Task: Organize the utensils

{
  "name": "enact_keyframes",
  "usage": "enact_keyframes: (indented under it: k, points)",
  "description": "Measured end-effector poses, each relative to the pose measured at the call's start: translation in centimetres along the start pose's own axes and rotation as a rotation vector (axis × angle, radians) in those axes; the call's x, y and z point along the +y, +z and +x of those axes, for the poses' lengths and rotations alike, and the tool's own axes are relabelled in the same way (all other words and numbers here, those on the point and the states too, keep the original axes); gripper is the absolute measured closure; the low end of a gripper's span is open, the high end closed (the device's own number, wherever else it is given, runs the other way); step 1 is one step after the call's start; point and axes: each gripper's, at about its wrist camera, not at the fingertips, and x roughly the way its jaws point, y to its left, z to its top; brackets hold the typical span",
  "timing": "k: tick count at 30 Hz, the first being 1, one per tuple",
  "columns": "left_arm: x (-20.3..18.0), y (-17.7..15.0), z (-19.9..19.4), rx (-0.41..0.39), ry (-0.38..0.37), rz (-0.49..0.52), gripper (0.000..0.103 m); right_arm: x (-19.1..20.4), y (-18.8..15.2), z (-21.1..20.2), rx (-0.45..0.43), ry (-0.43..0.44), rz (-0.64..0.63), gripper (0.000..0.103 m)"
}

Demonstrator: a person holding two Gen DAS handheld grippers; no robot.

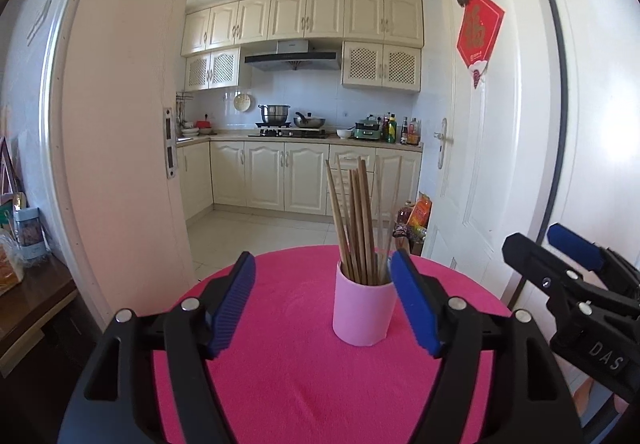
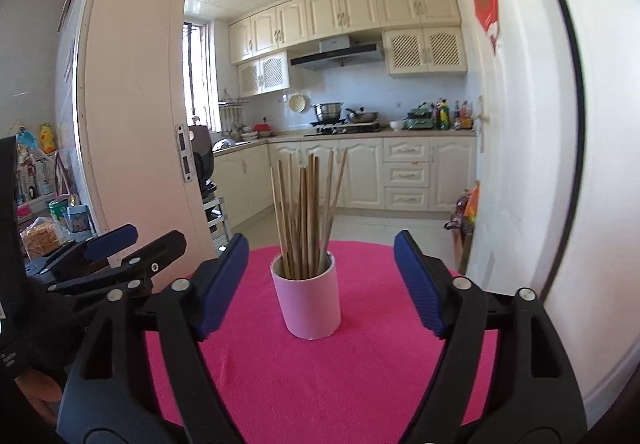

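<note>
A pink cup point(image 1: 363, 311) stands upright on a round table with a magenta cloth point(image 1: 288, 372). Several wooden chopsticks point(image 1: 354, 220) stand in it, fanned out. My left gripper point(image 1: 322, 272) is open and empty, just short of the cup, which sits close to its right finger. In the right wrist view the same cup point(image 2: 307, 302) and chopsticks point(image 2: 308, 212) stand between and beyond the fingers of my right gripper point(image 2: 320, 256), which is open and empty. The right gripper also shows at the right edge of the left wrist view point(image 1: 560, 268), and the left gripper at the left of the right wrist view point(image 2: 116, 256).
Beyond the table an open doorway leads into a kitchen with cream cabinets point(image 1: 280, 176). A white door point(image 1: 472, 164) stands at the right, close to the table edge. A wooden side table point(image 1: 28, 304) with jars and snacks stands at the left. Bags lie on the floor by the door point(image 1: 416, 220).
</note>
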Motion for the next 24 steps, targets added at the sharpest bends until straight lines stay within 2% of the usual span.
enact_keyframes:
  k: [5,11,24]
  points:
    - [-0.3,-0.1,-3.7,-0.036,-0.010,0.001,0.034,1.1,-0.2,-3.4,-0.047,-0.058,-0.062,0.021]
    - [-0.3,0.4,-7.9,-0.108,-0.025,-0.017,0.029,1.7,-0.3,-6.2,-0.077,-0.058,-0.069,0.015]
    - [-1.2,1.1,-11.9,-0.170,-0.012,-0.003,0.027,2.1,1.0,-9.6,-0.146,-0.058,-0.060,0.010]
